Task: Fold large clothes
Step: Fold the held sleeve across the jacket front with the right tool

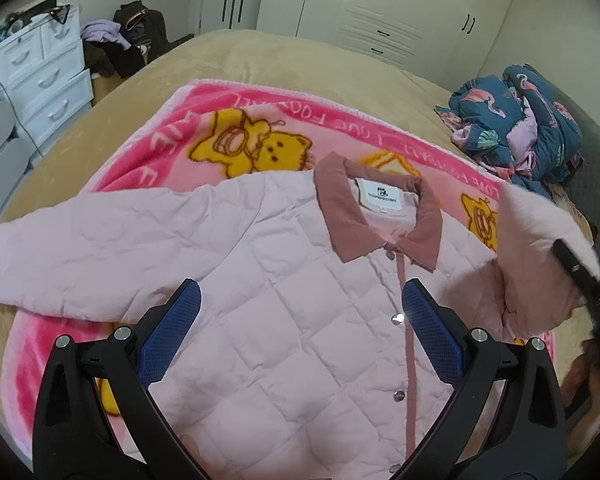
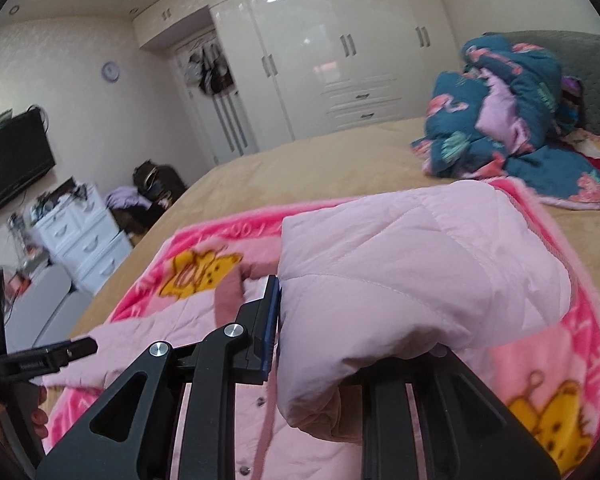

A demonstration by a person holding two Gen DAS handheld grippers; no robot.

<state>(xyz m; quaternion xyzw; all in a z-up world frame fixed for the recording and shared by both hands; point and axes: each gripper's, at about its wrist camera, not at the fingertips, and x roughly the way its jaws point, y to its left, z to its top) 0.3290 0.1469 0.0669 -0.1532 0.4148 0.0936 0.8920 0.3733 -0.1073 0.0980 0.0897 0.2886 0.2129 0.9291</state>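
Observation:
A pale pink quilted jacket with a darker pink collar lies face up on a pink cartoon blanket on the bed. Its left sleeve stretches out flat. My left gripper is open and empty above the jacket's chest, near the snap buttons. My right gripper is shut on the jacket's right sleeve, which is lifted and bunched over its fingers; its right finger is hidden by cloth. The right gripper also shows at the right edge of the left wrist view, with the raised sleeve.
A tan bedspread covers the bed. A crumpled dark blue flamingo quilt lies at the head end by the grey headboard. White drawers, a clothes pile and a white wardrobe stand beyond the bed.

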